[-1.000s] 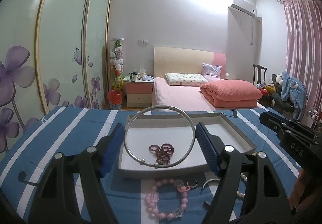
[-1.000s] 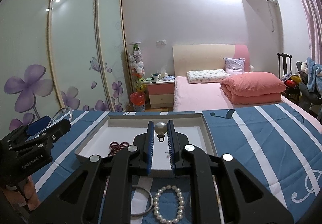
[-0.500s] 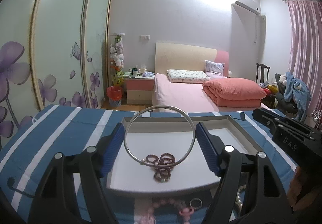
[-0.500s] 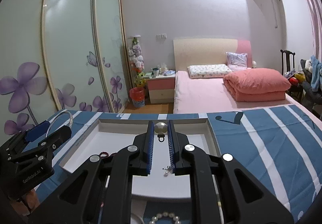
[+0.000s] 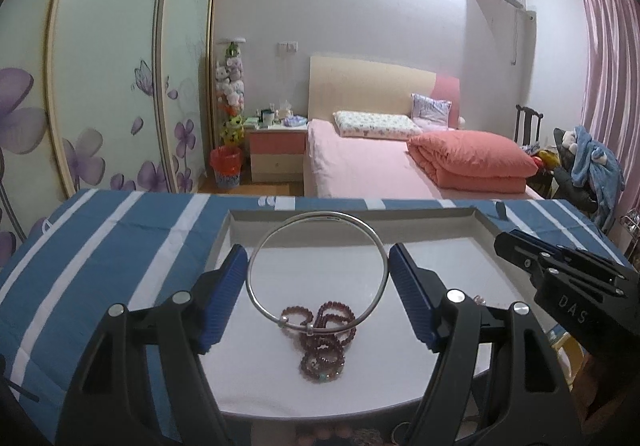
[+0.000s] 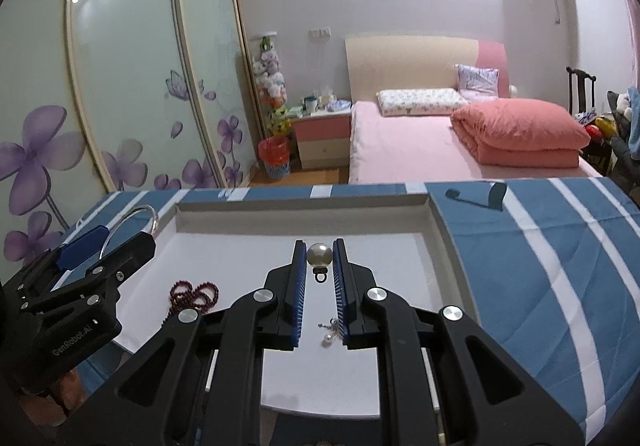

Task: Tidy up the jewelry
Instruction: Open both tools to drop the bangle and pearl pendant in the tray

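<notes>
- The left gripper grips a silver bangle by its two sides between blue pads, holding the ring upright above the white tray.
- The bangle carries two small beads at its lowest point, which hang just above a coil of dark red bead bracelets lying on the tray floor.
- The right gripper is clamped on a pearl pendant, pinched at the very tips of its fingers, with the pendant's small dark loop pointing back toward the camera.
- From the right wrist view, a small pearl earring lies on the tray floor between that gripper's fingers, farther back than the pendant.
- The same view shows the red bead coil at the tray's left side, just beside the left gripper's black body.
- The tray sits on a blue cloth with white stripes; more jewelry shows at the bottom edge of the left wrist view, too cut off to identify.
- Behind the work surface stand a pink bed with a folded coral quilt and a wardrobe with purple flower doors.
</notes>
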A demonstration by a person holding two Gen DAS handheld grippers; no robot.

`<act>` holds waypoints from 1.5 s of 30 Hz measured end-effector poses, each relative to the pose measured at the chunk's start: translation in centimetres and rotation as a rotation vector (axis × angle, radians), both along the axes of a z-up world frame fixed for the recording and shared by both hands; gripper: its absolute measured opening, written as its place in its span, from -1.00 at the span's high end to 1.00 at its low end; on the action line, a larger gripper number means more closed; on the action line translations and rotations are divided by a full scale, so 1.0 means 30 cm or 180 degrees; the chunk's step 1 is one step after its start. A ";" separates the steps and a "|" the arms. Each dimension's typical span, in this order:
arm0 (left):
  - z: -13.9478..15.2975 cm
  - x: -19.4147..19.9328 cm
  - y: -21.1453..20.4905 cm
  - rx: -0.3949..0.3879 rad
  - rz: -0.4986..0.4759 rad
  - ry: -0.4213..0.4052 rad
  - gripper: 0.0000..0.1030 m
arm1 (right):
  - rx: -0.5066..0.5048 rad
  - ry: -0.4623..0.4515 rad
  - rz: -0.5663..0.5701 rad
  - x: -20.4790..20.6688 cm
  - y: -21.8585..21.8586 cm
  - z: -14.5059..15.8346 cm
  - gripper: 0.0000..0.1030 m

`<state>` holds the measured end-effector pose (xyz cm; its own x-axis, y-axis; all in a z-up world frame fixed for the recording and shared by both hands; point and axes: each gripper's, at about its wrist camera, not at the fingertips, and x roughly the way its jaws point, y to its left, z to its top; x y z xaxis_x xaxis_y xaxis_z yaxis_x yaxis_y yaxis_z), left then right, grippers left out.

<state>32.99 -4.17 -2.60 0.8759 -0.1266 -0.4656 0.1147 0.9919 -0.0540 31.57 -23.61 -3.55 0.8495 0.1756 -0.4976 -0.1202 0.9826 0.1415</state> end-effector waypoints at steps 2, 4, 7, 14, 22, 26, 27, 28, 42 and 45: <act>-0.015 0.014 0.005 -0.0014 -0.0009 0.0074 -0.38 | -0.0005 0.0044 0.0012 0.006 0.004 -0.009 0.72; -0.026 0.030 0.000 -0.0026 -0.0016 0.0149 -0.38 | 0.0022 0.0106 0.0021 0.015 0.005 -0.017 0.72; -0.052 0.051 -0.003 -0.0038 -0.0026 0.0292 -0.39 | 0.0047 0.0192 0.0037 0.024 0.006 -0.029 0.71; -0.051 0.058 0.009 -0.0091 0.0029 0.0298 -0.49 | 0.0075 0.0136 0.0029 0.008 -0.003 -0.016 0.12; 0.012 0.026 0.056 -0.0206 0.0133 0.0167 -0.49 | 0.0153 0.0011 -0.0036 -0.025 -0.029 0.028 0.11; 0.037 -0.005 0.078 -0.0228 0.0166 0.0127 -0.49 | 0.0162 -0.0031 -0.0042 -0.057 -0.036 0.041 0.11; 0.040 -0.018 0.088 -0.0226 0.0170 0.0119 -0.49 | 0.0161 -0.0039 -0.0043 -0.069 -0.037 0.044 0.11; 0.045 -0.031 0.093 -0.0222 0.0171 0.0113 -0.49 | 0.0164 -0.0048 -0.0042 -0.083 -0.042 0.046 0.11; -0.005 -0.277 0.136 -0.0149 0.0045 0.0333 -0.50 | 0.0185 -0.0080 -0.0088 -0.308 -0.081 0.046 0.11; -0.043 -0.301 0.122 -0.0080 -0.0003 0.0476 -0.50 | 0.0185 -0.0056 -0.0076 -0.356 -0.082 0.035 0.11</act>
